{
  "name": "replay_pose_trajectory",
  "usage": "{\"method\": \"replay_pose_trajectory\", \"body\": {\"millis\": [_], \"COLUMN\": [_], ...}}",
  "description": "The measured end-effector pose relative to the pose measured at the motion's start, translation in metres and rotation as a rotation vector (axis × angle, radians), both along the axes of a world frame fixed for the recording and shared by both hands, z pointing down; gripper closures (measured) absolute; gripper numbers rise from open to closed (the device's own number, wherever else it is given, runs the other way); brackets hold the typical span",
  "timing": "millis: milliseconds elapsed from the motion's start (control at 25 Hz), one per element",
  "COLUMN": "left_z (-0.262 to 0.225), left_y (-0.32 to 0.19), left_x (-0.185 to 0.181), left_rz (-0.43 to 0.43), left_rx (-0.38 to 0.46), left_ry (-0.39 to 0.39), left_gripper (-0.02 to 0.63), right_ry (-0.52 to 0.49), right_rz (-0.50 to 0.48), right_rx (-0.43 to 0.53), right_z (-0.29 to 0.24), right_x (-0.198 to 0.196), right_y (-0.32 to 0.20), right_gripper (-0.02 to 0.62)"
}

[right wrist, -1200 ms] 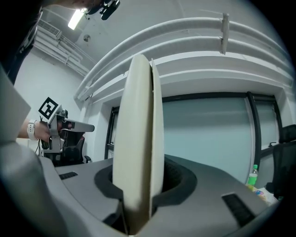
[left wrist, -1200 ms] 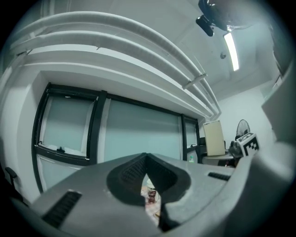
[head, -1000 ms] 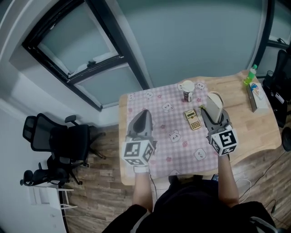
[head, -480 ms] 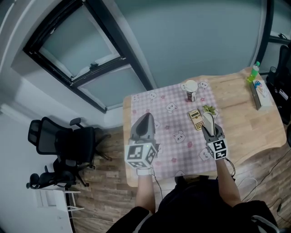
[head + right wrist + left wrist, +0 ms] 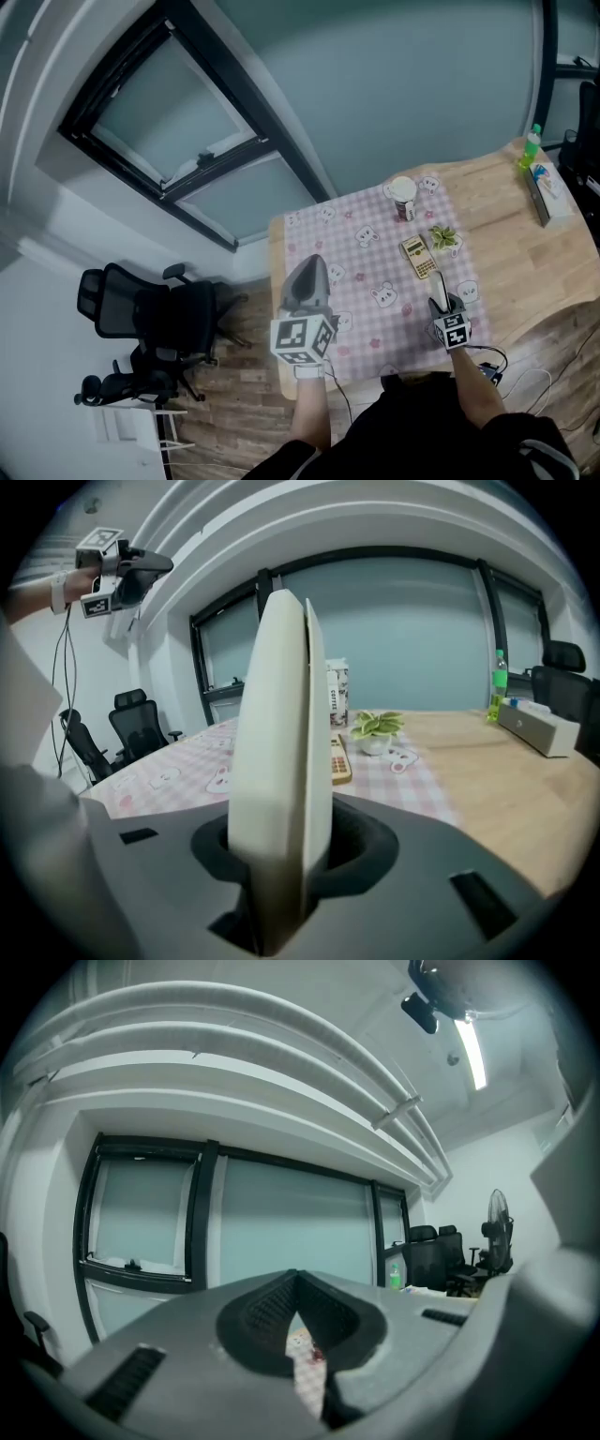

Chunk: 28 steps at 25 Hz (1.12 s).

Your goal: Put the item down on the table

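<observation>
Right gripper (image 5: 279,860) pinching a cream flat item (image 5: 277,752), held upright on its edge between the pads; the item sits in that gripper low over the near edge of the table (image 5: 511,246), cannot tell if its lower edge touches the surface; in the head view it is too small to pick out; left gripper (image 5: 296,1281) raised off to the left, jaw tips pressed together, nothing between them; table is light wood, left part covered by a pink checked cloth (image 5: 366,272) with bear prints; on the cloth ahead of the right gripper a calculator (image 5: 419,258), a small potted plant (image 5: 442,236) just beside it, a cup (image 5: 403,195) further back; on bare wood at the far right a green bottle (image 5: 533,148) and a long box (image 5: 547,192); room has dark-framed windows (image 5: 141,103), wood floor (image 5: 248,380), black office chair (image 5: 150,309) well apart from the table
</observation>
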<state>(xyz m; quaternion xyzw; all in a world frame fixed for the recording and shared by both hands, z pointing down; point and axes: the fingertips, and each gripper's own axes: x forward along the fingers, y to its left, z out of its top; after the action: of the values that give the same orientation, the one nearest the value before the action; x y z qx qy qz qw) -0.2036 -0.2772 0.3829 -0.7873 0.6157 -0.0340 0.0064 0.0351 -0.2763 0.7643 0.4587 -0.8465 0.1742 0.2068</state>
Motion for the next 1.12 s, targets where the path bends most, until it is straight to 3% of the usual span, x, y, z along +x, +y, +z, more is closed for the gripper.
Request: {"method": "replay_pose_trajectory", "body": {"millis": [240, 400, 640, 1120], "left_z": [0.005, 0.008, 0.010, 0.016], "left_y": [0.008, 0.011, 0.010, 0.010], "left_x": [-0.007, -0.017, -0.016, -0.012], "left_rz": [-0.003, -0.024, -0.017, -0.005], "left_rx": [-0.017, -0.031, -0.040, -0.046], "left_ry": [-0.028, -0.028, -0.028, -0.045], "left_gripper": [0.607, 0.607, 0.607, 0.607], "right_ry": [0.053, 0.116, 0.100, 0.204], "right_rz": [0.007, -0.038, -0.021, -0.071], "right_rx": [-0.058, -0.044, -0.062, -0.053], "right_z": [0.040, 0.042, 0.041, 0.048], "right_x": [0.007, 0.001, 0.001, -0.002], "right_y": [0.019, 0.021, 0.021, 0.023], "right_gripper": [0.468, 0.468, 0.468, 0.468]}}
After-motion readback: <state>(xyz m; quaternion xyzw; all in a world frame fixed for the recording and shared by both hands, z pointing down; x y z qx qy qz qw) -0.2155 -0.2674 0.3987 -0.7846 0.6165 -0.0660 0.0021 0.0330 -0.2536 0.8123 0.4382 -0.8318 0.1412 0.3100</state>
